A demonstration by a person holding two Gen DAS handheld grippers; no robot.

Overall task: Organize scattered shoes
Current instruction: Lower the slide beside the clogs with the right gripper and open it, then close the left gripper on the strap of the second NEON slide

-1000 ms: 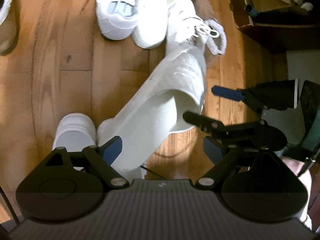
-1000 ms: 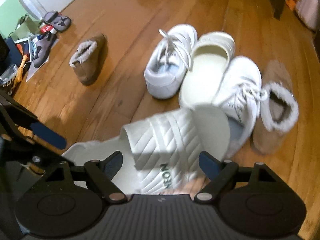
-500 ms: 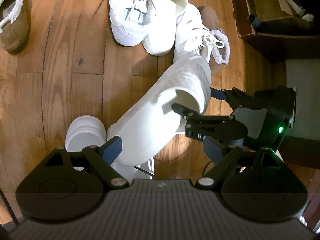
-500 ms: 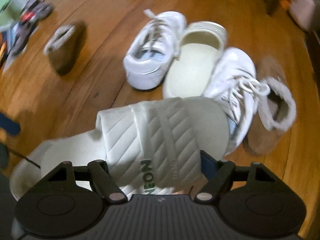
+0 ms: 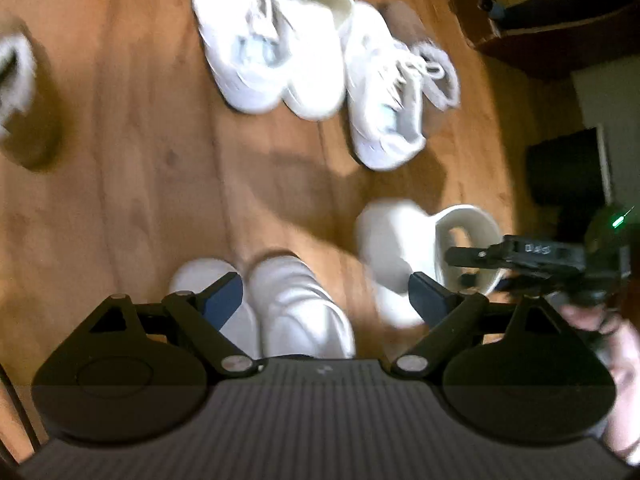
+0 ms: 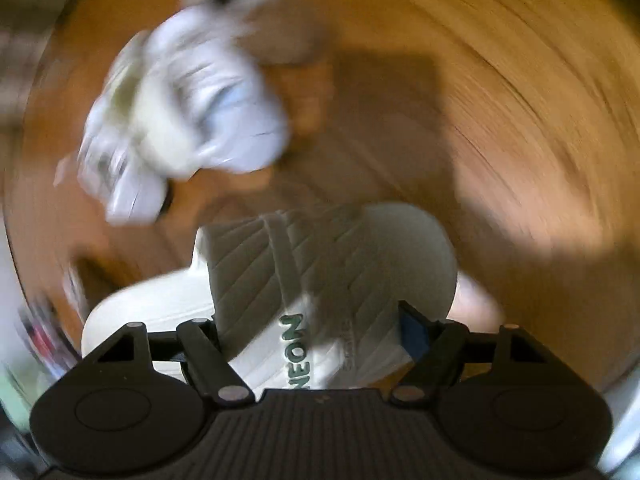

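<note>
While both frames are motion-blurred, the main items stay readable.

Left wrist view:
- left gripper [image 5: 326, 296]: fingers spread wide, nothing between them, hanging over two white shoes [image 5: 296, 304] that lie side by side on the wood floor [image 5: 140, 200].
- right gripper [image 5: 480, 264]: at right edge, seen side-on, its fingers on the white slide sandal [image 5: 396, 248], which sits just right of the two shoes.
- far group: white sneaker [image 5: 240, 48], cream clog [image 5: 316, 64], second sneaker [image 5: 384, 100] and fur-lined slipper [image 5: 432, 60] packed together, touching.
- left edge: second fur-lined slipper [image 5: 20, 100], well apart from the group.
- top right: dark wooden furniture [image 5: 560, 12].

Right wrist view:
- right gripper [image 6: 310, 320]: clenched across the sandal [image 6: 320, 272] strap, beside green "NEON" lettering; toe end points away.
- background: sneaker cluster [image 6: 180, 112] upper left, heavily smeared.
</note>
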